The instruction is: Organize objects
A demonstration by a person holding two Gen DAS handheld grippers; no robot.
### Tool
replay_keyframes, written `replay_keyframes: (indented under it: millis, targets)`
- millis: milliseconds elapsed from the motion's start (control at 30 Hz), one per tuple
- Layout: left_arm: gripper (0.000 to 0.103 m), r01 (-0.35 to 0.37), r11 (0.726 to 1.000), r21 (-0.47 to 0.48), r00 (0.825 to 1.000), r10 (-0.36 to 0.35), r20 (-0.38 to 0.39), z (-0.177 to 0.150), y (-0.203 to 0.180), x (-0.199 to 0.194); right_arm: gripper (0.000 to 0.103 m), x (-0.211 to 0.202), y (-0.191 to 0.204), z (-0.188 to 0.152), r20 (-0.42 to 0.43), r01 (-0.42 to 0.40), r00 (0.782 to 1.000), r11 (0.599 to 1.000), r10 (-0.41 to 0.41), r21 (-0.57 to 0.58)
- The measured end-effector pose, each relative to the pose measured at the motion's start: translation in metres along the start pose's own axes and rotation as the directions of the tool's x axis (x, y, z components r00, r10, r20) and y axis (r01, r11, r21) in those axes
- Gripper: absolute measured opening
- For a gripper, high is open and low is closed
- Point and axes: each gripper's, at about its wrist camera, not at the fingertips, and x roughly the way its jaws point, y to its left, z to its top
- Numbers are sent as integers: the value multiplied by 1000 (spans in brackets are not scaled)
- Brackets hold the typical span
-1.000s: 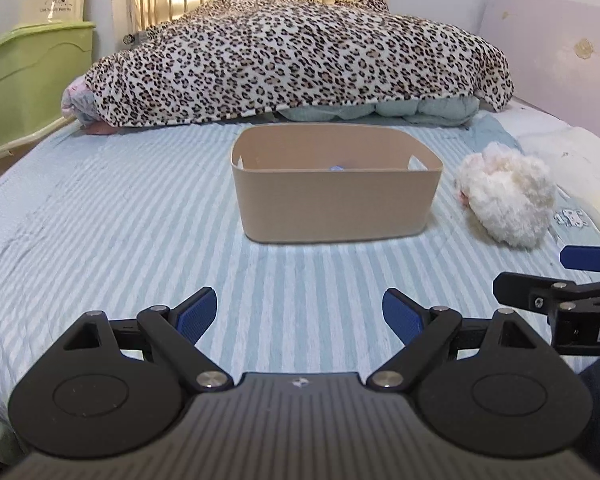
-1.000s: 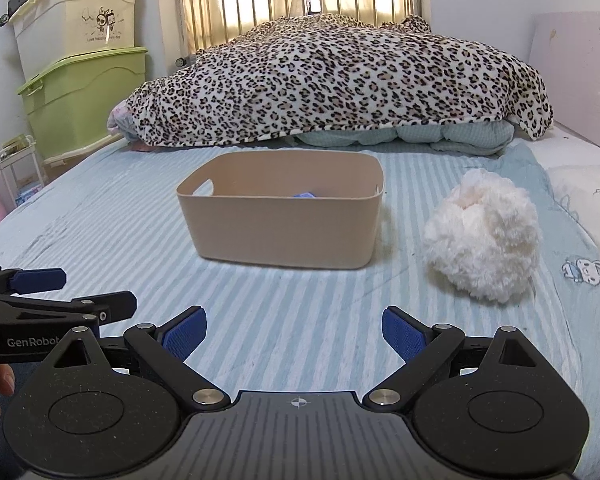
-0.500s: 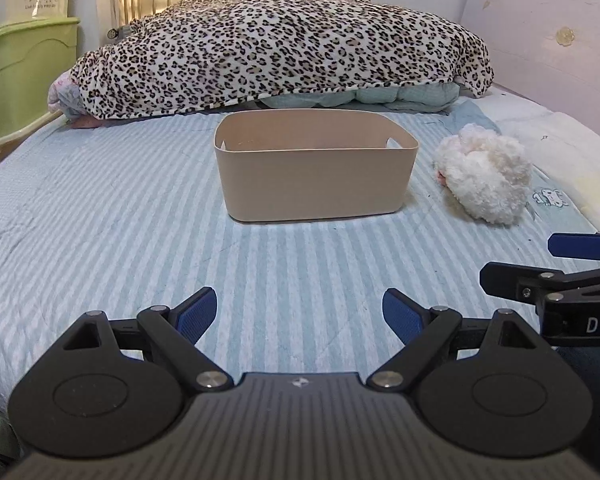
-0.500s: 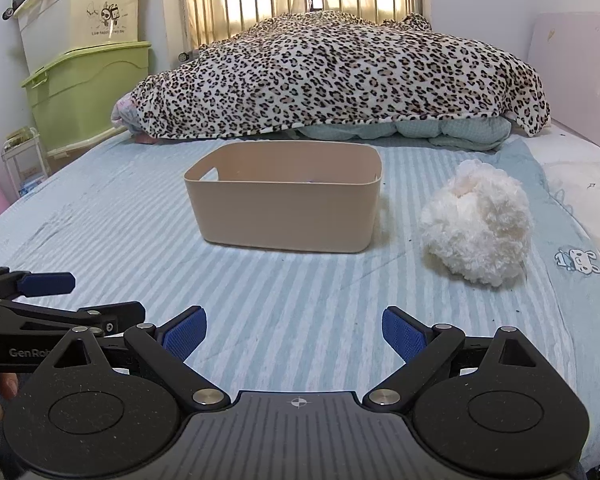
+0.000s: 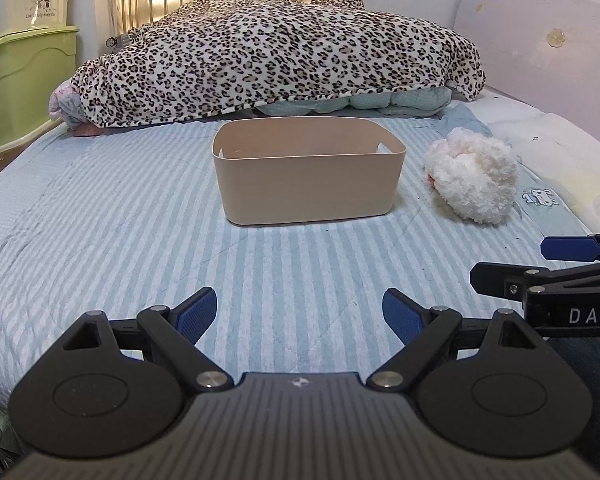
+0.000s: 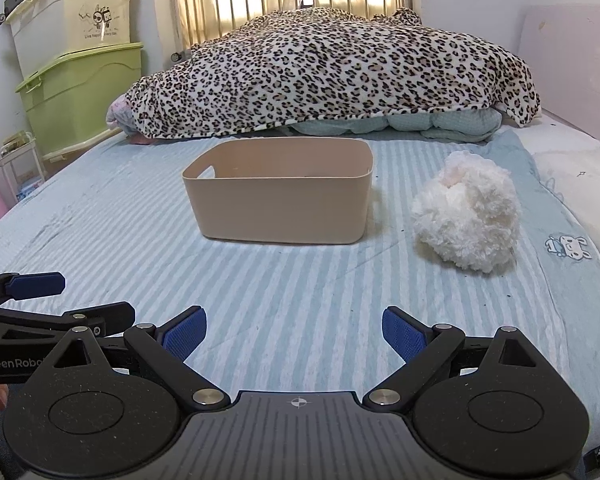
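Both tools hung spread and empty over the bed (image 6: 300, 292), the fluffy white toy (image 6: 466, 216) just right of the beige bin (image 6: 278, 208), so the right tool (image 6: 294, 334) wanted a deep, centred pinch.

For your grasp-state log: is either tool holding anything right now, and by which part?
Nothing is held. The left tool and right tool are both open and empty, short of the beige bin and fluffy white toy.

left gripper (image 5: 298, 314) and right gripper (image 6: 294, 330) sit level, side by side and pointing forward — each with its 2 blue-padded fingers spread wide, gripping nothing.
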Motion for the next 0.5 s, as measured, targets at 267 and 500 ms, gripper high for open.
replay_keyframes:
  millis: [267,500]
  targets:
    - [90,10,1000,-4,1000,-10,1,1,-2,-1,97,-4,1,0,-3,0,1000,1000,0,0]
    - [90,9,1000,-11,1000,-9,-5,1,0,0,97,-6,2,2,11,7,1000,1000,-7,-7]
